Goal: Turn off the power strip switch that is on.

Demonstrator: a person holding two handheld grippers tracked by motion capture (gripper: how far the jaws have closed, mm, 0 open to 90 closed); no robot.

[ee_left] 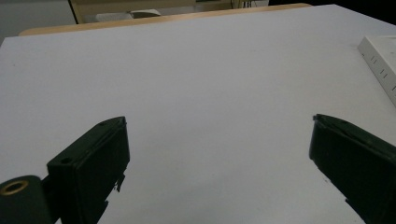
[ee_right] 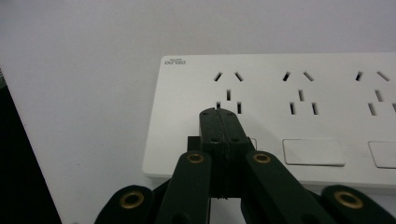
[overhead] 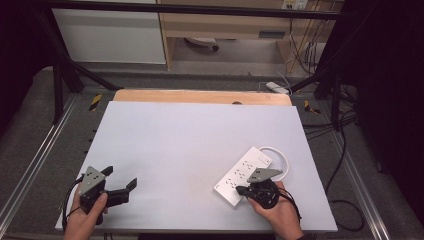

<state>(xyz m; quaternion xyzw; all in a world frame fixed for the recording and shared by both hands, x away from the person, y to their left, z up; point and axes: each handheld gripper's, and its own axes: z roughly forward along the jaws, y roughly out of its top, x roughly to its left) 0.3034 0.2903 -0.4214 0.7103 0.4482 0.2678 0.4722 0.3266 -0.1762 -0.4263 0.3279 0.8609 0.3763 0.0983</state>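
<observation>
A white power strip (overhead: 244, 175) lies slantwise on the right half of the white table top (overhead: 190, 145), and its white cable (overhead: 283, 156) loops behind it. My right gripper (overhead: 242, 190) is shut with nothing between its jaws. In the right gripper view the closed tips (ee_right: 219, 115) rest over the power strip (ee_right: 299, 88), just below a socket and beside a row of flat switch buttons (ee_right: 313, 151). I cannot tell whether the tips touch the strip. My left gripper (overhead: 120, 178) hangs low over the near left of the table, open wide and empty (ee_left: 219, 122).
A corner of the power strip (ee_left: 380, 58) lies at the right edge of the left gripper view. A wooden strip (overhead: 202, 96) borders the far side of the table. Metal rails (overhead: 37, 160) and dark cables (overhead: 345, 200) run beside it on the floor.
</observation>
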